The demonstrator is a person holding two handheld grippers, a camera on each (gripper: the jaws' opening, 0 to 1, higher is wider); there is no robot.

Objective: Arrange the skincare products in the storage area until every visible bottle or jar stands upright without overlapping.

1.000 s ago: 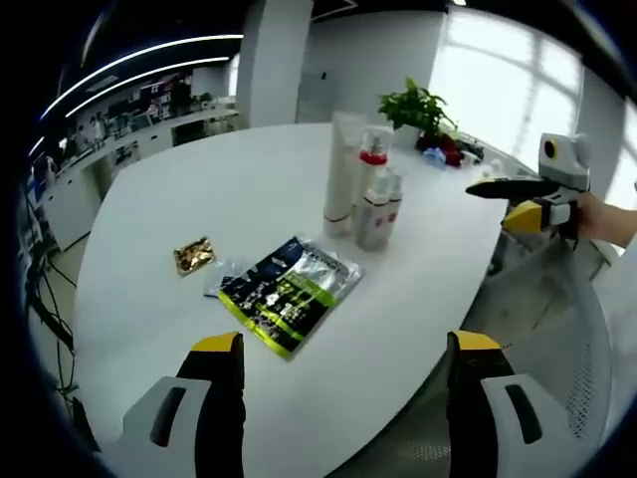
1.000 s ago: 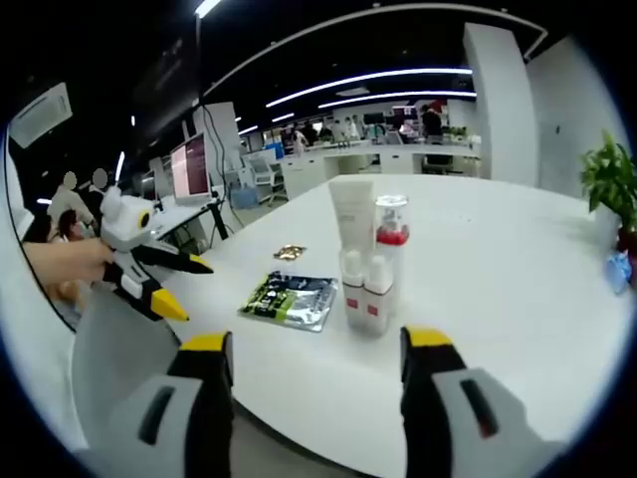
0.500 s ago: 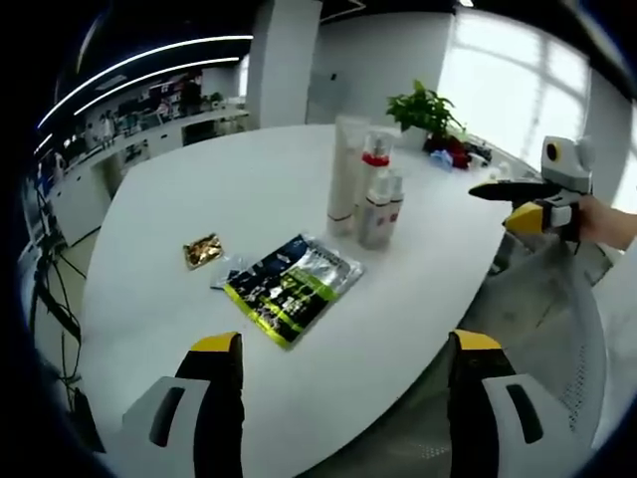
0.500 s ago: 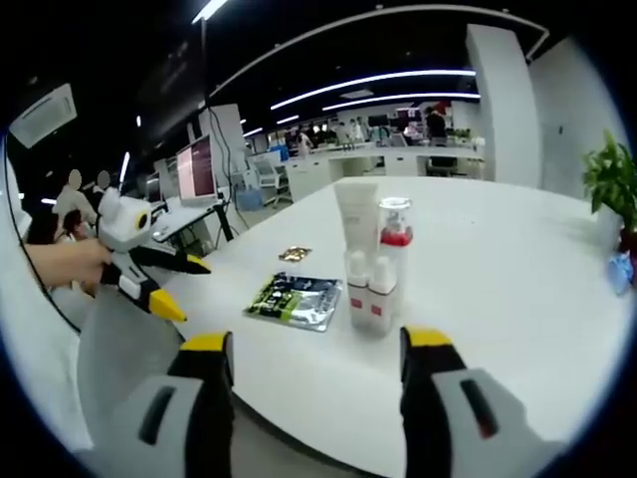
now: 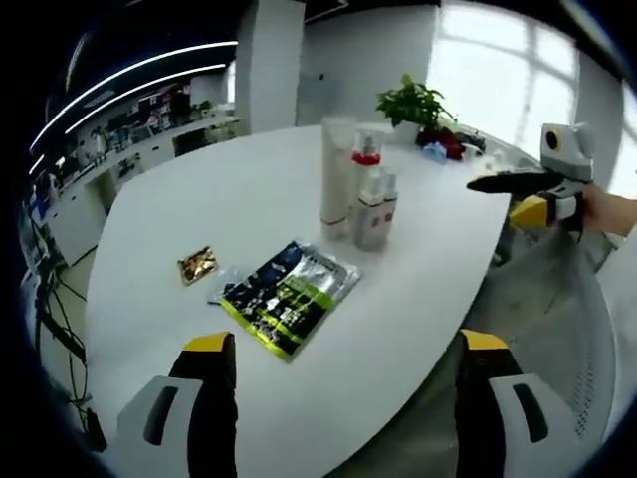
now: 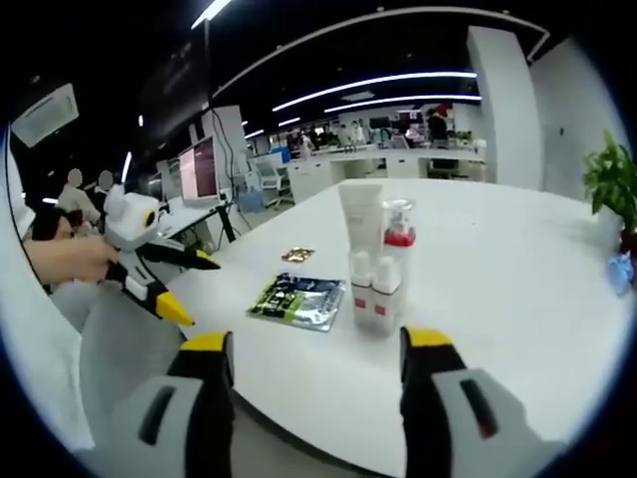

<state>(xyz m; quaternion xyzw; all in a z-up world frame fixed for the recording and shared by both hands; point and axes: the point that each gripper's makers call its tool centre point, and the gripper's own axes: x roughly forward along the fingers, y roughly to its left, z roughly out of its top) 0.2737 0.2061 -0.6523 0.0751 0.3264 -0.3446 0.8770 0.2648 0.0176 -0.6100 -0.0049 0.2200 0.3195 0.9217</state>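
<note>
In the left gripper view, the left gripper rises from the bottom edge with its two yellow-tipped jaws spread wide and nothing between them, hanging over the near rim of a white table. Above centre, a tight cluster stands upright: a tall white tube, a clear bottle with a red collar and two small white bottles, touching or nearly so. Below them, at frame centre, a dark and green sachet lies flat, with a small gold packet to its left. A potted plant sits at the upper middle. At the right edge, the right gripper is held off the table, its jaws apart and empty. In the right gripper view, the cluster stands just above that gripper's spread jaws; label details are probably too small to read.
</note>
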